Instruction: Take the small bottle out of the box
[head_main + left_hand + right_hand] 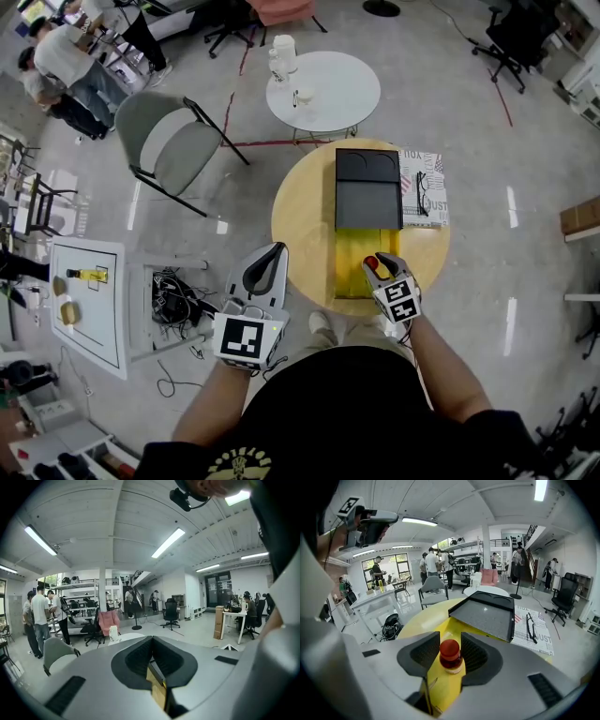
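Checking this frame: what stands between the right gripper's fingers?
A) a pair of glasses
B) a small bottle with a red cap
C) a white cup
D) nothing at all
B: the right gripper view shows the small bottle, red cap up, standing in the yellow box between the open fingers of the right gripper.

The bottle (451, 656) stands in the box (349, 272) on the table (300, 225). The lid (367, 192) lies behind, with glasses (422, 194) on a paper (436, 211) to its right.
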Motion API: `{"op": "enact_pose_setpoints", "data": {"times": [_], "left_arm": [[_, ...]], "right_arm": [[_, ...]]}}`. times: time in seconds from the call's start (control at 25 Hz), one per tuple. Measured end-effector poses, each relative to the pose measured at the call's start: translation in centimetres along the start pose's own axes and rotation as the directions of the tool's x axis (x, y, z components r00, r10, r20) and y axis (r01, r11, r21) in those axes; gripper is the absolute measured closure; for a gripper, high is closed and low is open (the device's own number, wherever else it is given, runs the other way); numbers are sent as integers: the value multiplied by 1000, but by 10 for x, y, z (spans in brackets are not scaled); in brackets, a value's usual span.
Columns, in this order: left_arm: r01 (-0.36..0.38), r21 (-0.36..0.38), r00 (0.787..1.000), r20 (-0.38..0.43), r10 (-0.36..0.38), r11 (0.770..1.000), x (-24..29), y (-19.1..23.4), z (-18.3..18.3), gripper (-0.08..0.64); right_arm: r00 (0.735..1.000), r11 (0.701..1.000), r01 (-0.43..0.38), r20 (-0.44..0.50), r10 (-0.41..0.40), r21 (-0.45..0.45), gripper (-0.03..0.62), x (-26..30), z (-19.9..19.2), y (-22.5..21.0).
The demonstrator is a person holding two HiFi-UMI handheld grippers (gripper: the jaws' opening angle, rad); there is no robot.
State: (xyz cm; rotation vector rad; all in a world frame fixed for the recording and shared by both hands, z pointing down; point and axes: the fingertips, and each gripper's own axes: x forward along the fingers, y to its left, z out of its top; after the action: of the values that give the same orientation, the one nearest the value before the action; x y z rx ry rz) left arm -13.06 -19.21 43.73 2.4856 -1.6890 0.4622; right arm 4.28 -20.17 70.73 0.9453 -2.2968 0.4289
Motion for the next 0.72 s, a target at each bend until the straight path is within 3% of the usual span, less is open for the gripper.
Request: {"op": "enact_pose_setpoints", "data": {"times": [0.48, 0.72], "left_arm": [[-8, -5, 1000, 2, 8, 1000, 2, -1, 3, 546], [7, 5, 1000, 18, -7, 1000, 2, -5, 5, 546]], "right_arm": [[999, 996, 5, -46, -9, -85, 442, 13, -23, 1], [998, 997, 0, -63, -4, -71, 446, 6, -23, 4]]}}
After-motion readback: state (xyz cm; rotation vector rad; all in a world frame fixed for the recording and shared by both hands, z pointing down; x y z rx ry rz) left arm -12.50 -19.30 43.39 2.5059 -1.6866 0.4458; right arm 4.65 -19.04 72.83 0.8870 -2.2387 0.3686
